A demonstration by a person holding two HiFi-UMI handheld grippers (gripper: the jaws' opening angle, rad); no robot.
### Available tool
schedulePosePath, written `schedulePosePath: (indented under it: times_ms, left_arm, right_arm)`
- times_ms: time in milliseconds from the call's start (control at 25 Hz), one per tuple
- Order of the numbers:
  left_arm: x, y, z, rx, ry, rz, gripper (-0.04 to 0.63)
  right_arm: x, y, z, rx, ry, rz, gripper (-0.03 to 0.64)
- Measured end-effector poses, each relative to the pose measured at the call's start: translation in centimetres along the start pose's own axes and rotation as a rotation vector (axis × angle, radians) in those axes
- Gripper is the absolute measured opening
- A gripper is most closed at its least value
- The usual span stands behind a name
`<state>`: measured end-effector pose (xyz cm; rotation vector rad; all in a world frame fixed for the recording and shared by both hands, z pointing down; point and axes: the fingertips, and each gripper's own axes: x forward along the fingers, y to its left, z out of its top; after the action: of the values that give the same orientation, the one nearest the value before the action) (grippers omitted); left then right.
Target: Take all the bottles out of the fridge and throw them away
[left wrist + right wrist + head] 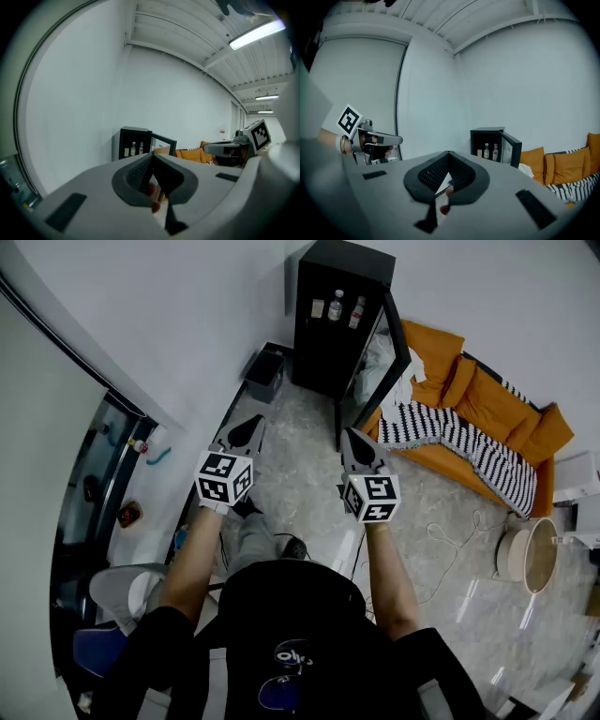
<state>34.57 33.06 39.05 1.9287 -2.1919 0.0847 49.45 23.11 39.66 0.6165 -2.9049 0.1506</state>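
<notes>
Head view, black fridge [328, 329] well ahead, door [375, 371] open, two small bottles [337, 306] on the upper shelf, lower shelves too dark to read, left tongs [247, 430] and right tongs [360, 450] near each other, left gripper view, tips pressed together, empty, bottles [133, 149] tiny beyond, right gripper view, tips also together, nothing held.

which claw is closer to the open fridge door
Right. The right claw is just short of the fridge door, near its swung-out edge; the left claw is farther off, toward the wall side. Neither touches it.
</notes>
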Motion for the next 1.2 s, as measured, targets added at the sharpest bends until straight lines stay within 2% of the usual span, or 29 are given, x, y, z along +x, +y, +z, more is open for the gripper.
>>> schedulePosePath:
  times_ms: [240,480,720,1040,1200]
  left_arm:
    - [1.0,1.8,0.2,-0.009,-0.002,-0.005,0.0]
    - [3.0,5.5,0.2,-0.017,0.0,-0.018,0.0]
    - [6.7,11.4,1.7,-0.027,-0.006,-0.041,0.0]
    - [11.6,20.8,5.5,-0.024,-0.015,-0.088,0.0]
    - [13.1,24.3,6.0,-0.033,-0.014,-0.112,0.0]
  right_arm:
    - [2.1,0.4,0.1,-0.002,0.008,0.008,0.0]
    - [6.3,0.9,0.4,0.012,0.013,0.012,0.0]
    - [13.0,0.8,1.8,0.015,0.02,-0.01,0.0]
    - [23.1,1.8,5.7,0.003,0.015,-0.061,0.0]
    - [26.6,2.5,6.4,0.0,0.025,-0.087,0.0]
